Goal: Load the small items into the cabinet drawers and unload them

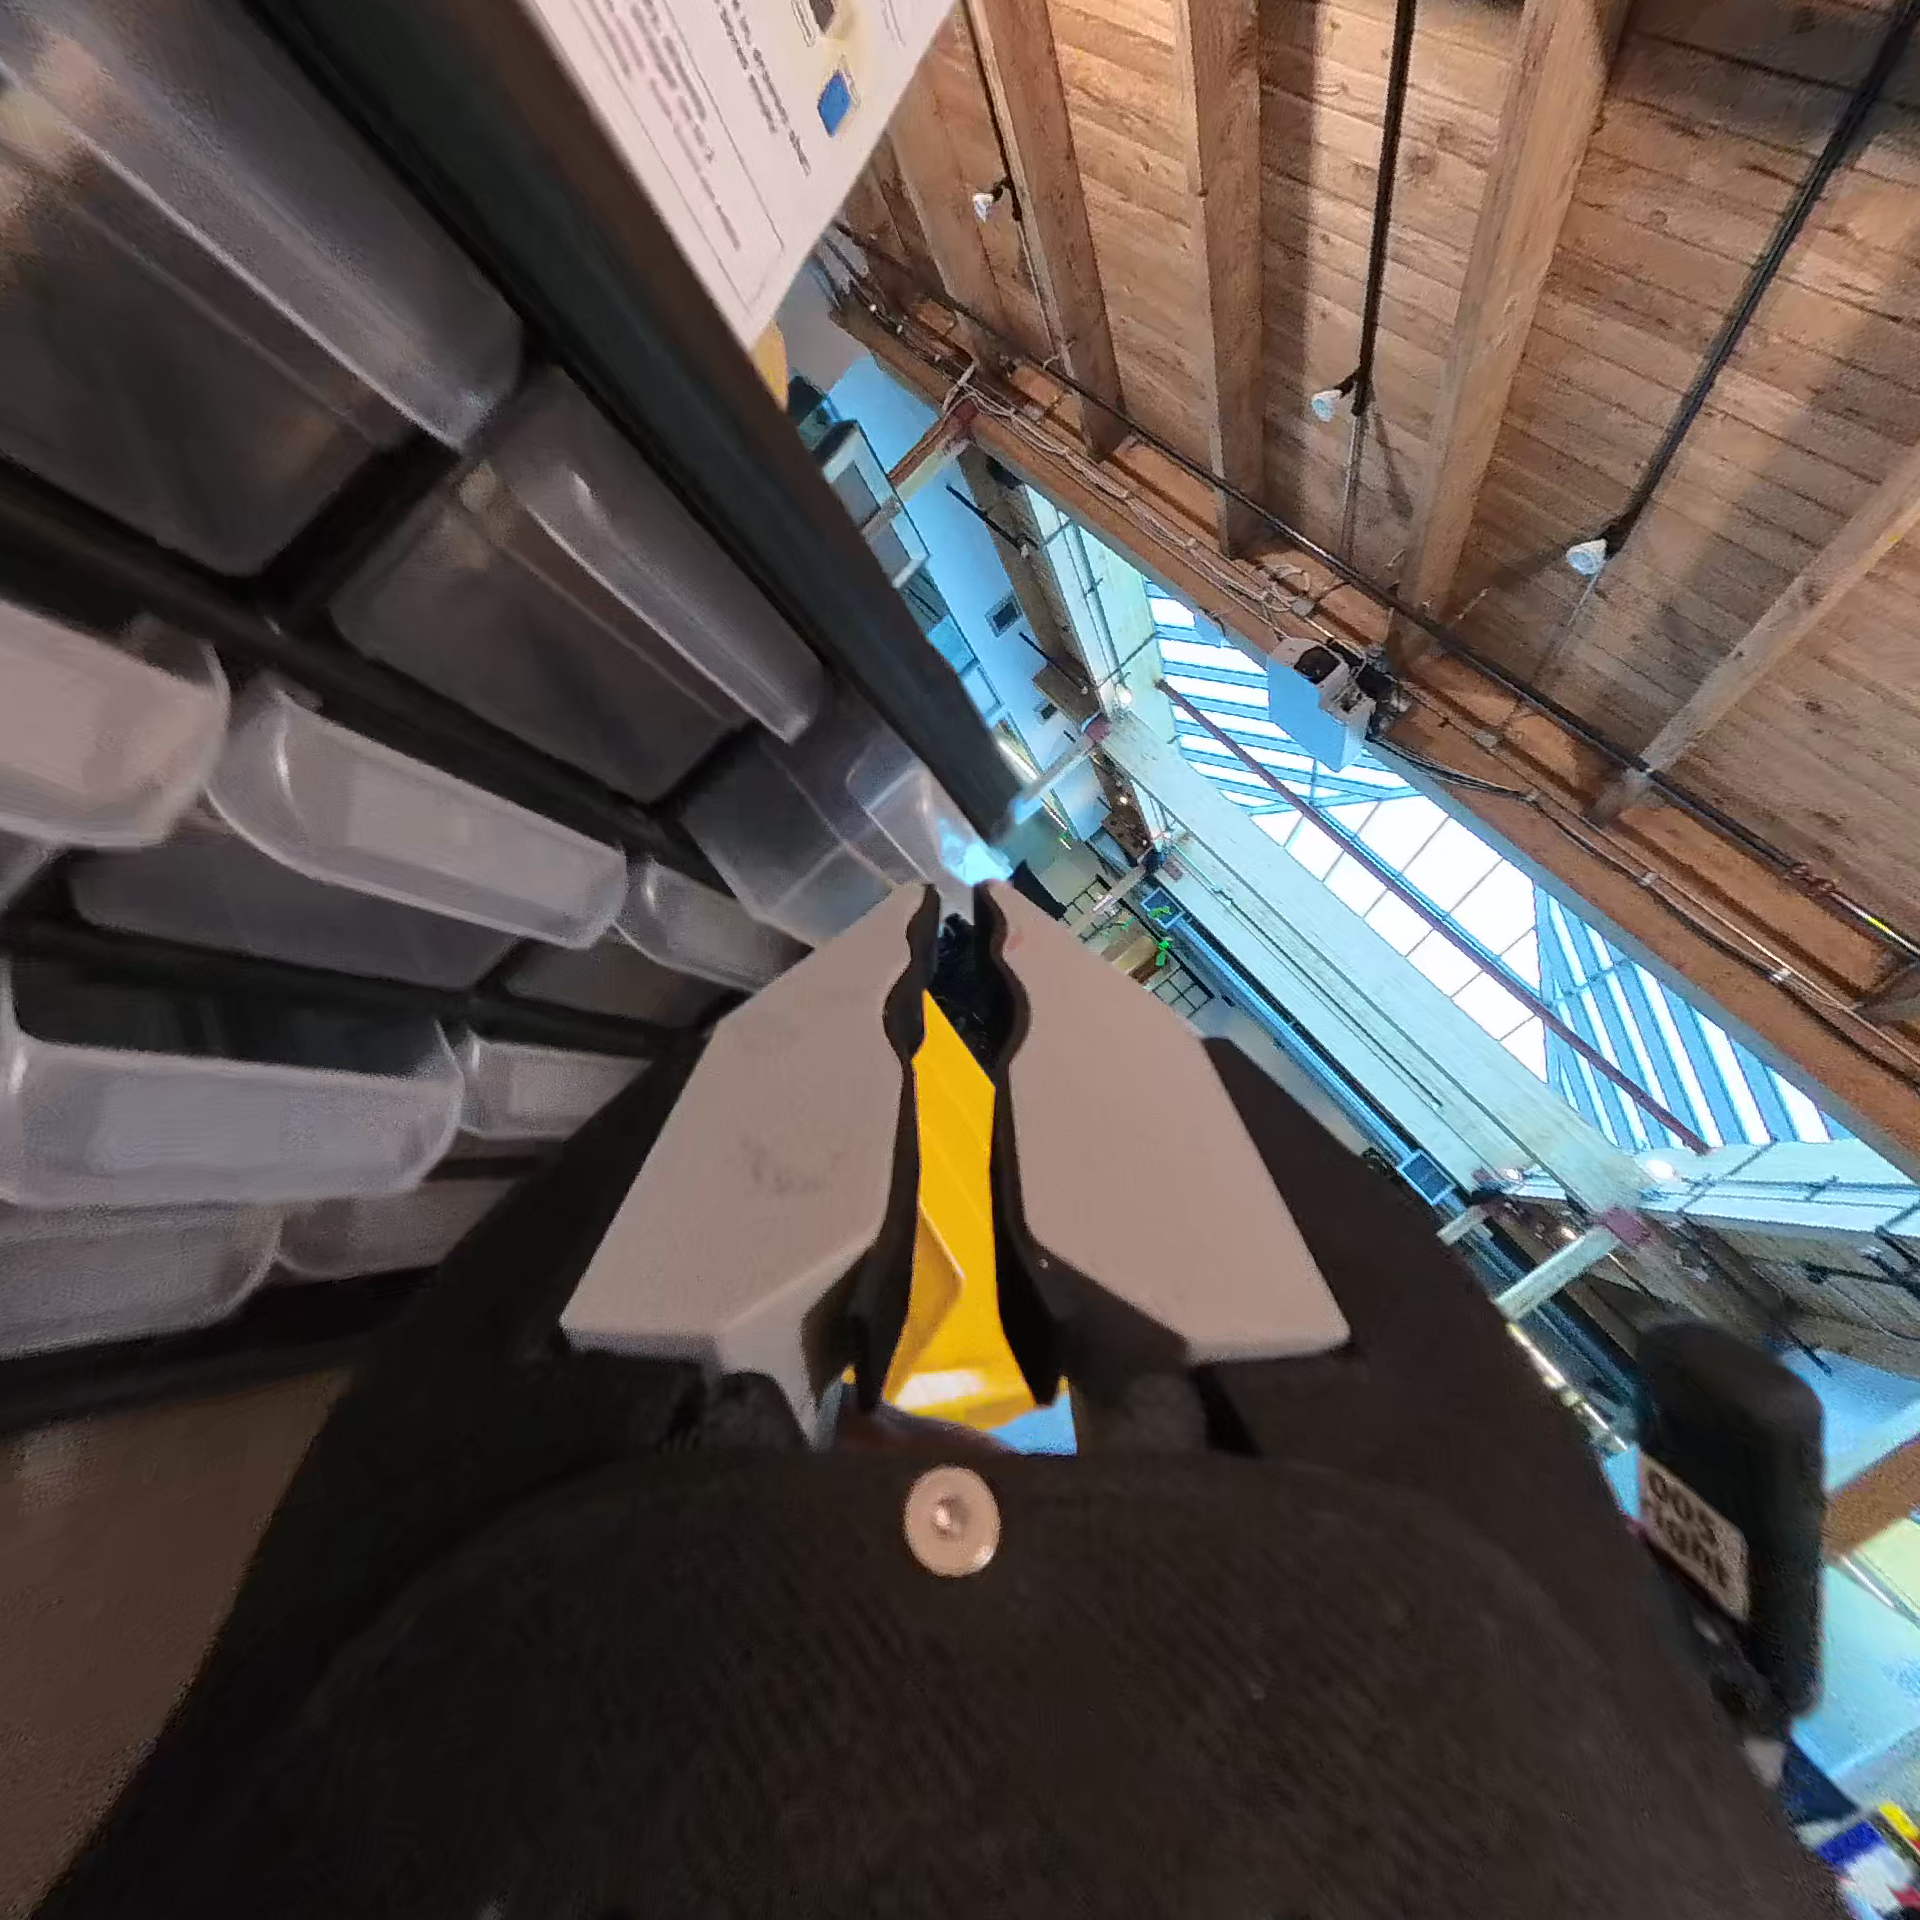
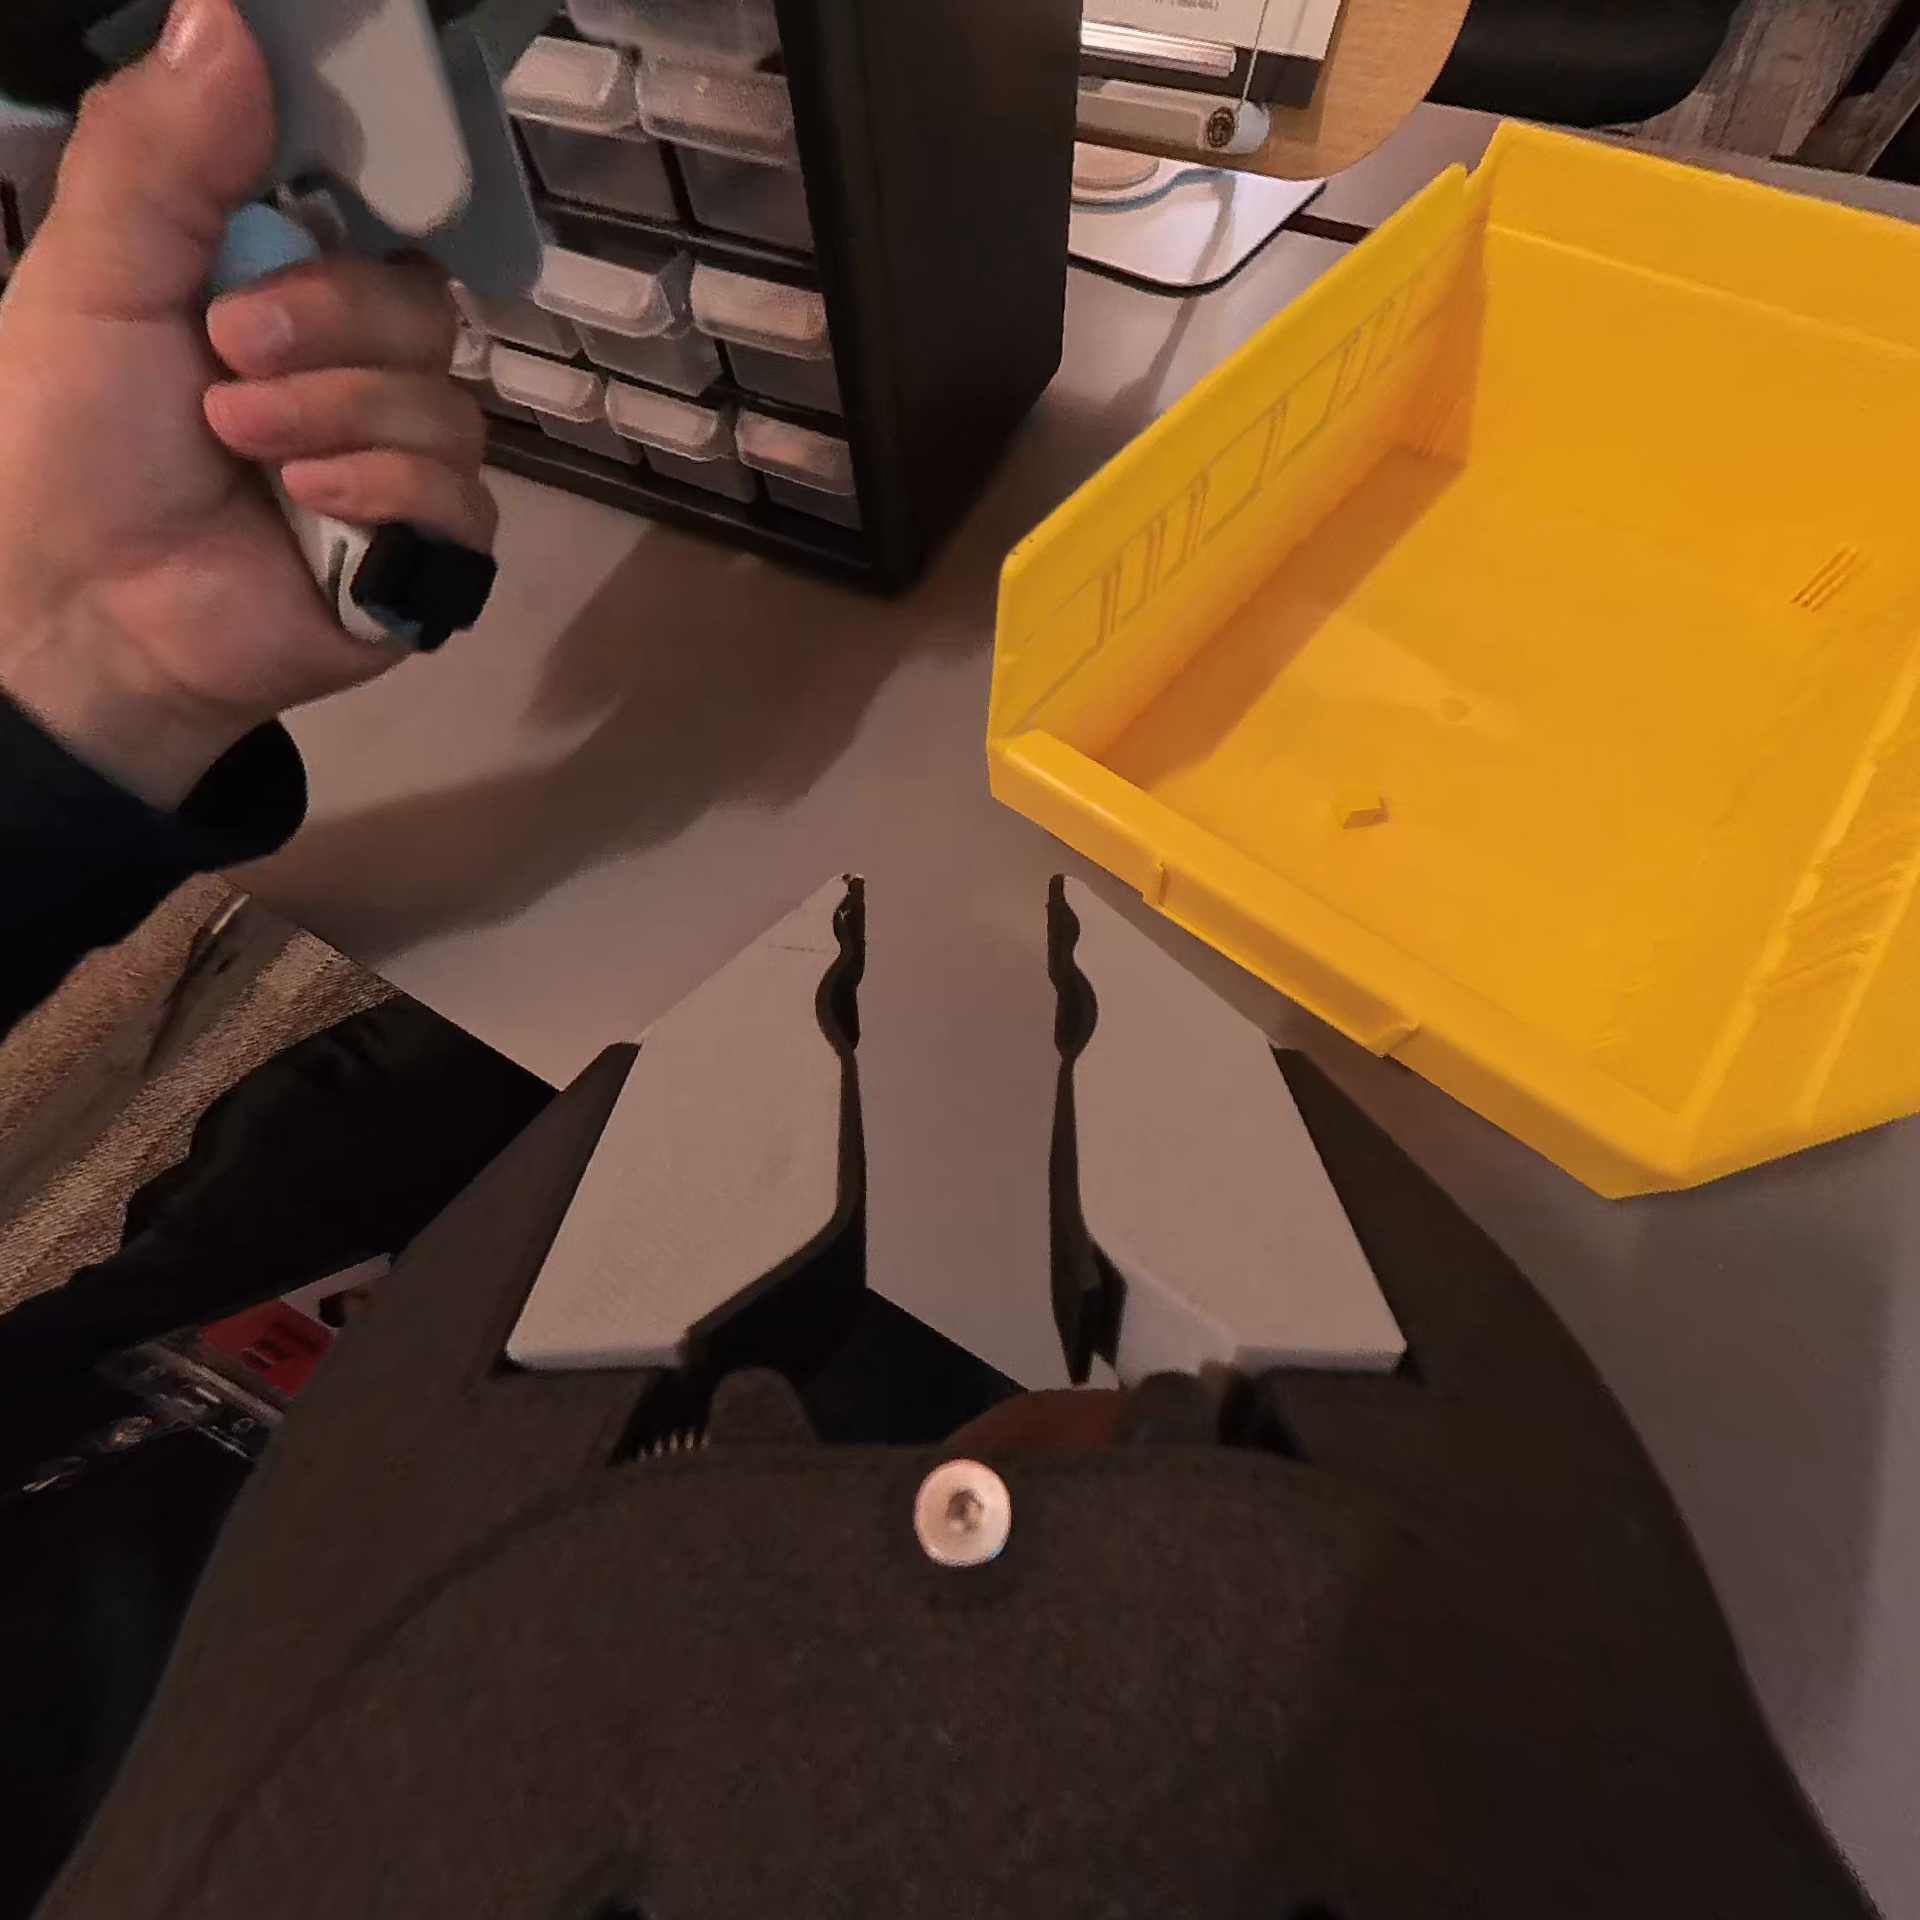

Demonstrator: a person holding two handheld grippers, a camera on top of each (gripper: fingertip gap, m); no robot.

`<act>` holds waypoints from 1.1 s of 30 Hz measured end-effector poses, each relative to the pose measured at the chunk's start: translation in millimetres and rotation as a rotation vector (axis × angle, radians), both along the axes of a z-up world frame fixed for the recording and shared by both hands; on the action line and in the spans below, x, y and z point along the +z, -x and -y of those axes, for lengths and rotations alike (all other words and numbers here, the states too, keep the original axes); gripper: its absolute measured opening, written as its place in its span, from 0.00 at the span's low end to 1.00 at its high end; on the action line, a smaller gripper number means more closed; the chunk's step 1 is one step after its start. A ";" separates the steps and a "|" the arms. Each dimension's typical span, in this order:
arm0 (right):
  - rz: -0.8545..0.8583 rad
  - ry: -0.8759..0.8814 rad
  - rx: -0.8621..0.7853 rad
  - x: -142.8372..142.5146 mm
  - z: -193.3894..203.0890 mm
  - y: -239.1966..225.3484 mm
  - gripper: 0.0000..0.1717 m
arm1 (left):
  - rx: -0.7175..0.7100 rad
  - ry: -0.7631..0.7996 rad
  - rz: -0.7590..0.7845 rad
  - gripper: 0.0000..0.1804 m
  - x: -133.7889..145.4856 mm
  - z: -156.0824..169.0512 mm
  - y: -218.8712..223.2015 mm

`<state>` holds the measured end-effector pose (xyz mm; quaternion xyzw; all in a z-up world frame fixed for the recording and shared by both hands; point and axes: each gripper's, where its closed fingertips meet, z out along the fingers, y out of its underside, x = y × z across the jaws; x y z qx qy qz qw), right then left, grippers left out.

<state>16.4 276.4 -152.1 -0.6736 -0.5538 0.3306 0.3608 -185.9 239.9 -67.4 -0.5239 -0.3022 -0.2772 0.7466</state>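
Left wrist view, left gripper (image 1: 958,899) seen nearly closed, tips at the clear handle of a top-row drawer (image 1: 831,831) of the cabinet (image 2: 935,312), whether pinched not discernible, right gripper (image 2: 954,894) held spread and bare above the table (image 2: 727,727), beside the yellow bin (image 2: 1507,675).

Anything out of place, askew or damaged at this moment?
One clear drawer in the middle of the black cabinet seems to stick out past its neighbours. The yellow bin looks empty, with no small items in sight. Nothing looks spilled or damaged.
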 end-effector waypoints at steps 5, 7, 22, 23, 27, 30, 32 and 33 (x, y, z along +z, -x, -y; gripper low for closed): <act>-0.023 0.003 0.042 15.7 12.3 12.2 0.19 | -0.015 -0.033 -0.022 0.02 0.8 23.7 -31.1; -0.025 -0.010 0.068 22.5 20.2 19.2 0.19 | -0.016 -0.045 -0.032 0.02 1.0 34.3 -40.3; -0.050 -0.027 0.209 107.1 57.7 133.7 0.20 | 0.000 -0.039 -0.332 0.15 10.5 83.8 -69.2; -0.038 -0.026 0.216 109.7 59.2 143.2 0.20 | -0.011 -0.018 -0.359 0.14 8.3 81.5 -70.4; 0.082 -0.089 0.201 101.9 57.9 178.5 0.20 | -0.037 0.125 -0.442 0.07 -13.4 66.0 -67.8; 0.168 -0.159 0.166 91.3 48.9 199.2 0.19 | -0.072 0.121 -0.426 0.07 -14.6 60.3 -67.9; 0.225 -0.169 0.167 82.5 46.7 209.3 0.20 | -0.073 0.109 -0.416 0.07 -12.1 58.1 -65.8; 0.240 -0.176 0.165 80.6 45.3 213.9 0.21 | -0.078 0.108 -0.413 0.06 -11.7 56.4 -65.2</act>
